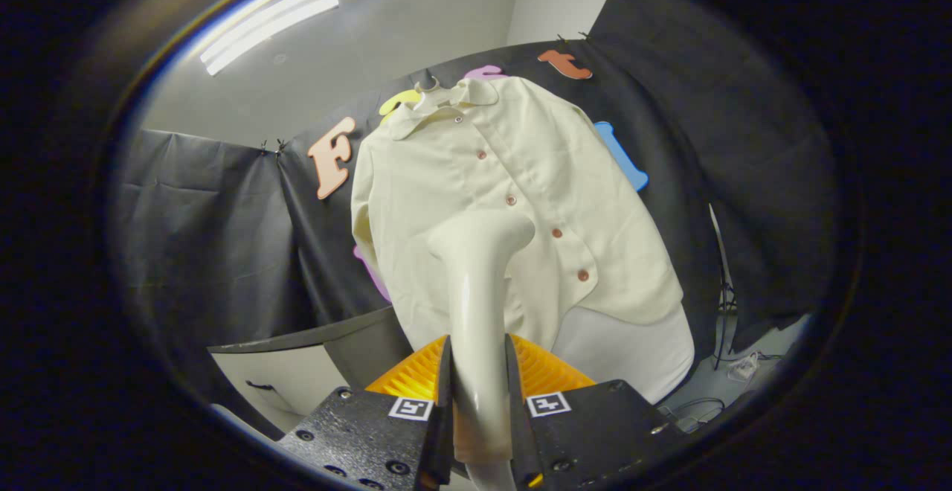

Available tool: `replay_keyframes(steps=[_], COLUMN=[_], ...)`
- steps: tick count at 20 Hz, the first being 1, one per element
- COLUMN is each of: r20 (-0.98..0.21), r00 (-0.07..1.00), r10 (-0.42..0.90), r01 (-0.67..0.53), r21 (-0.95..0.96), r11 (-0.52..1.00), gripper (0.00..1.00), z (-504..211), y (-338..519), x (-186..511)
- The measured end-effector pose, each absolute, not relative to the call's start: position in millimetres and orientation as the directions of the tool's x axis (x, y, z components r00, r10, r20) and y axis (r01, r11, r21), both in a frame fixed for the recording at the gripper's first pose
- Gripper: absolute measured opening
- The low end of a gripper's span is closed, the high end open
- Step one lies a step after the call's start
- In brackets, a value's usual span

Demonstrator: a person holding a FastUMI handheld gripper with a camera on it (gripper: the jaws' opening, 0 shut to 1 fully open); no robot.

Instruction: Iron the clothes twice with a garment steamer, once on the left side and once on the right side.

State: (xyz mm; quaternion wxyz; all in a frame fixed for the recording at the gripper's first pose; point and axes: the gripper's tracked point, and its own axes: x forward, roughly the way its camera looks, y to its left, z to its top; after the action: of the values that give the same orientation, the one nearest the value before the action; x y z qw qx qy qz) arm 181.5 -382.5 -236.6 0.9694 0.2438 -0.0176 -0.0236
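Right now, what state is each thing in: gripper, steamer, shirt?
Gripper: shut on the steamer handle, both fingers pressing it.
Steamer: held upright, head against the shirt front.
Shirt: hanging on a hanger, buttoned, collar at top.

Hanger [429, 87] at the booth wall carries the cream shirt [483, 208], buttoned, draped over a white board [632, 350] showing below the shirt's hem. Floor [714, 390] lower right of shirt: cables [688, 413] and a small white item. Gripper [480, 350] below shirt, both fingers clamped on the steamer [476, 268] handle.
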Motion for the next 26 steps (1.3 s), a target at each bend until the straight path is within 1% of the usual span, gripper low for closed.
replay_keyframes(steps=[6,11,14,20,21,23,26], r20=[0.086,0.131,0.137,0.143,0.134,0.155,0.147], r00=[0.991,0.983,0.978,0.97,0.972,0.97,0.973], r10=[-0.1,-0.13,-0.154,-0.195,-0.193,-0.188,-0.18], r01=[0.054,0.06,0.078,0.115,0.115,0.096,0.085], r21=[0.429,0.441,0.445,0.438,0.444,0.463,0.497], r11=[0.902,0.895,0.892,0.891,0.888,0.881,0.864], gripper=[0.32,0.31,0.31,0.31,0.31,0.31,0.31], z=[-166.5,-124.9,-106.6,-92.5,-95.0,-93.2,-113.1], y=[-438.8,-480.2,-500.5,-530.4,-532.1,-535.1,-535.5], x=[222.1,253.4,276.2,306.5,307.9,310.7,311.7])
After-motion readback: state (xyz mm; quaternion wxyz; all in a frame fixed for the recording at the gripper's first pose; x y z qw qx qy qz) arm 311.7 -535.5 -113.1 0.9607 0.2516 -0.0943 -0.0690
